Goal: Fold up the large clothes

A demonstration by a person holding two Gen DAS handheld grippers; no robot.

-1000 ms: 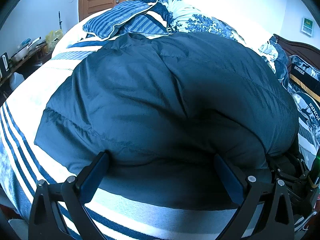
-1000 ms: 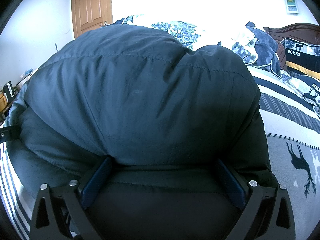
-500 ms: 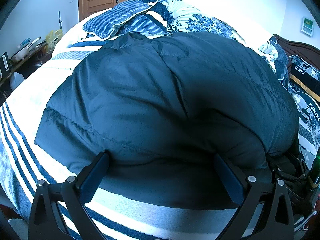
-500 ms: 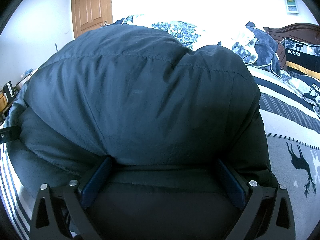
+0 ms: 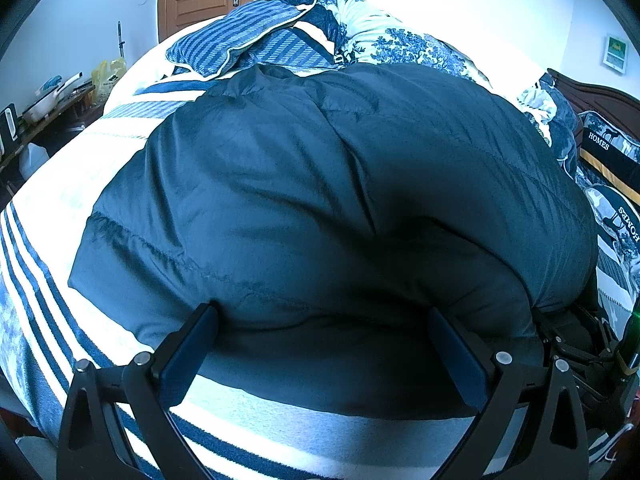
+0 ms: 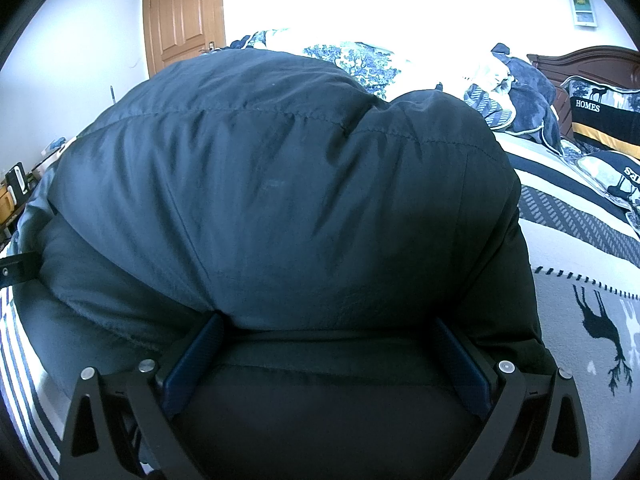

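A large dark puffy jacket (image 5: 328, 200) lies folded in a thick bundle on the bed; it fills the right wrist view (image 6: 280, 200) too. My left gripper (image 5: 322, 320) is open, its fingers wide apart with the tips under the jacket's near edge. My right gripper (image 6: 326, 328) is open, its fingertips hidden under the upper layer of the jacket, dark fabric lying between the fingers. The right gripper's body shows at the far right of the left wrist view (image 5: 580, 344).
The bed has a blue-and-white striped blanket (image 5: 44, 280) on the left and a grey deer-print blanket (image 6: 592, 320) on the right. Striped pillows (image 5: 240, 40) and floral bedding lie beyond the jacket. A wooden headboard (image 6: 580, 60) is far right, a cluttered side table (image 5: 44, 100) far left.
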